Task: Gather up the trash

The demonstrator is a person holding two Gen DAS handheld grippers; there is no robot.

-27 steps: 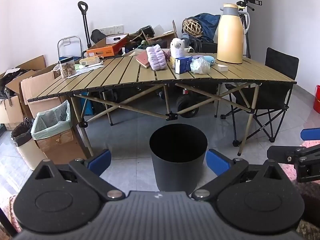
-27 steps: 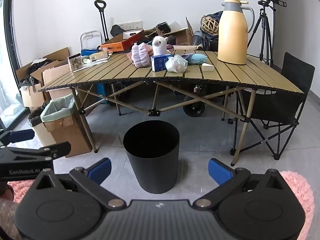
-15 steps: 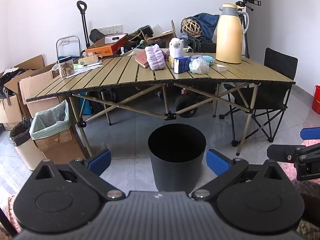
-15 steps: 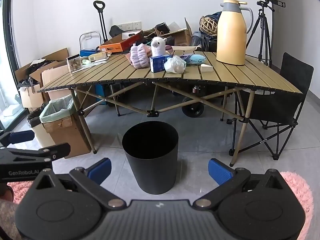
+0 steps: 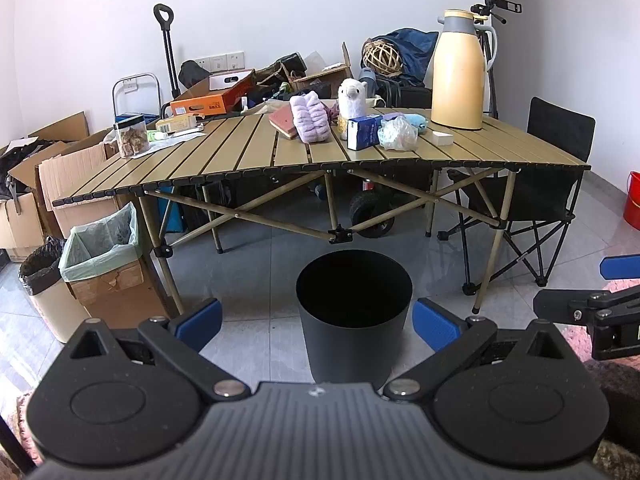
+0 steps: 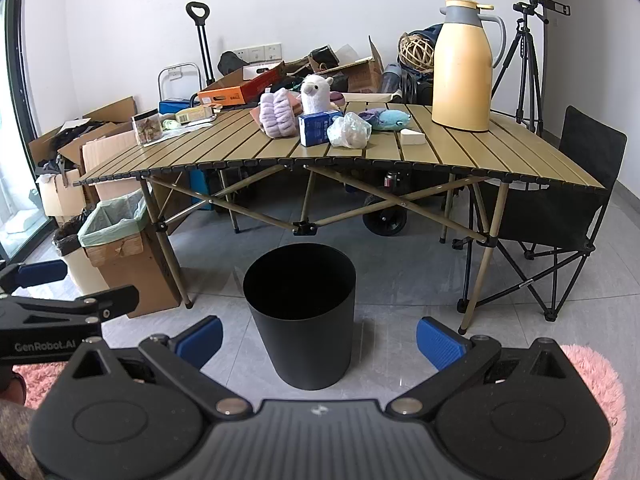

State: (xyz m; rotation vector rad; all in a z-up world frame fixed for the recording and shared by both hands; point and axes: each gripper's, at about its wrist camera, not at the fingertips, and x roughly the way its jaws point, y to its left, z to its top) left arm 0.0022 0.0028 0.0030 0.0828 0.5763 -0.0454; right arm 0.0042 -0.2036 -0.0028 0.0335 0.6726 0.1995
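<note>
Grey floor tiles carry our round black metal bin (image 5: 354,312), standing empty before the slatted olive folding bench (image 5: 256,152). Our left gripper (image 5: 316,322) and right gripper (image 6: 318,338) both gape fully wide, holding nothing. We judge collecting hasn't begun; next we reach up for the crumpled clear plastic bag (image 6: 349,131) (likeliest trash) beside the blue carton (image 6: 316,129).
</note>
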